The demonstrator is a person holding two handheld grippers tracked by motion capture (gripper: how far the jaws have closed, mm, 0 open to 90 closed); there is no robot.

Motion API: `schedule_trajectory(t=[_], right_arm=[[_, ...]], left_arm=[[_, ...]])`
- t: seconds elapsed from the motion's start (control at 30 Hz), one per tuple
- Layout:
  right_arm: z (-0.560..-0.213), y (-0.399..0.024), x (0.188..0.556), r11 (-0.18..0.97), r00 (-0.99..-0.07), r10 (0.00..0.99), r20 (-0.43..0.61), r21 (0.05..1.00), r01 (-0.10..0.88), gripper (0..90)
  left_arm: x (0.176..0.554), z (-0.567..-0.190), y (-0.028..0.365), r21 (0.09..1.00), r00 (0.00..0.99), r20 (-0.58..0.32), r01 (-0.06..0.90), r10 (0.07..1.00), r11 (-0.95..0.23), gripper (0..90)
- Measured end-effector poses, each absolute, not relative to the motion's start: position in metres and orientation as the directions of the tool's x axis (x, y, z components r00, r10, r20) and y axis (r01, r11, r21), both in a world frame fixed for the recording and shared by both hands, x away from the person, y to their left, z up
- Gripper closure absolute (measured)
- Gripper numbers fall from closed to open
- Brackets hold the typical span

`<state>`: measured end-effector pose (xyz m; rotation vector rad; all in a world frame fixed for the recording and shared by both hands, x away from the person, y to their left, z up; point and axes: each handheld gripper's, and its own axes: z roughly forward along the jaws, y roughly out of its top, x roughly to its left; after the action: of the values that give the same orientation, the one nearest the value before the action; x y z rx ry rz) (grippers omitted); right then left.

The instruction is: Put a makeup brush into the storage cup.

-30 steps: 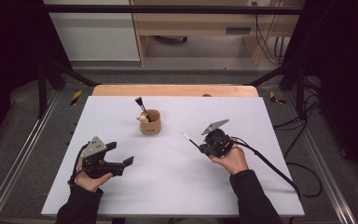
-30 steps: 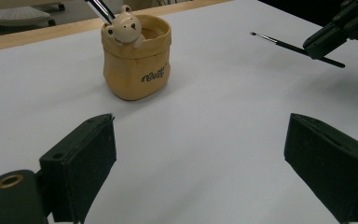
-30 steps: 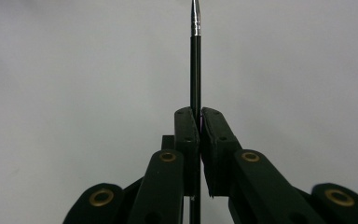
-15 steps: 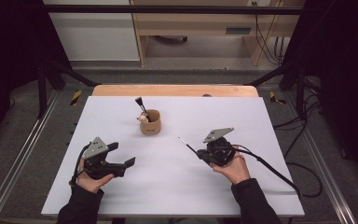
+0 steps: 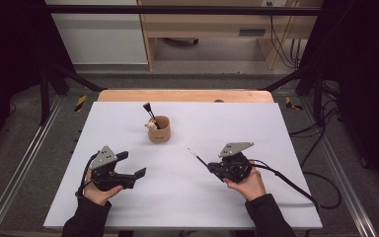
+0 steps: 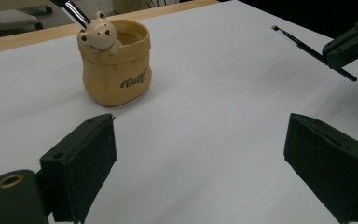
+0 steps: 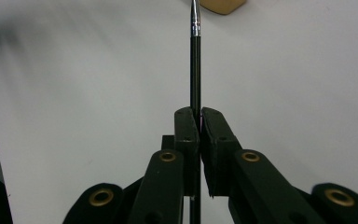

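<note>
Right hand-held gripper (image 5: 216,171) drifted back, clamping brush (image 5: 197,156).

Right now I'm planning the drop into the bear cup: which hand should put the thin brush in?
Right. The right gripper is shut on the thin brush, which points toward the bear cup; the left gripper is open.

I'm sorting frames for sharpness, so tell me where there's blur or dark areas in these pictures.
High view: even light on the white table, black surroundings at both sides. Left gripper view: the bear pot is sharp, the near jaws slightly soft. Right gripper view: the held thin brush is crisp, the table at upper left is smeared, the pot at the top edge out of focus.
</note>
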<state>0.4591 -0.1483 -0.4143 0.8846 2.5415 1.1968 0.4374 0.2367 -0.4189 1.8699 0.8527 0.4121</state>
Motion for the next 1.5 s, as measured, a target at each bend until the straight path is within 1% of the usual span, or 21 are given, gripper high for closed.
schedule_trajectory(t=[0.2, 0.87, 1.5], right_arm=[[-0.411, -0.158, 0.454, 0.454, -0.797, 0.596, 0.098, 0.777, 0.435, 85.9], [-0.405, -0.155, 0.449, 0.353, -0.806, 0.577, 0.132, 0.849, 0.392, 85.9], [-0.399, -0.153, 0.445, 0.323, -0.82, 0.557, 0.131, 0.876, 0.359, 85.8]], left_arm=[[0.435, -0.417, 0.232, 0.896, 0.703, -0.09, 0.366, 0.706, -0.251, 8.7], [0.435, -0.406, 0.213, 0.914, 0.722, -0.111, 0.343, 0.682, -0.215, 9.4], [0.438, -0.384, 0.191, 0.935, 0.749, -0.112, 0.302, 0.653, -0.186, 9.3]])
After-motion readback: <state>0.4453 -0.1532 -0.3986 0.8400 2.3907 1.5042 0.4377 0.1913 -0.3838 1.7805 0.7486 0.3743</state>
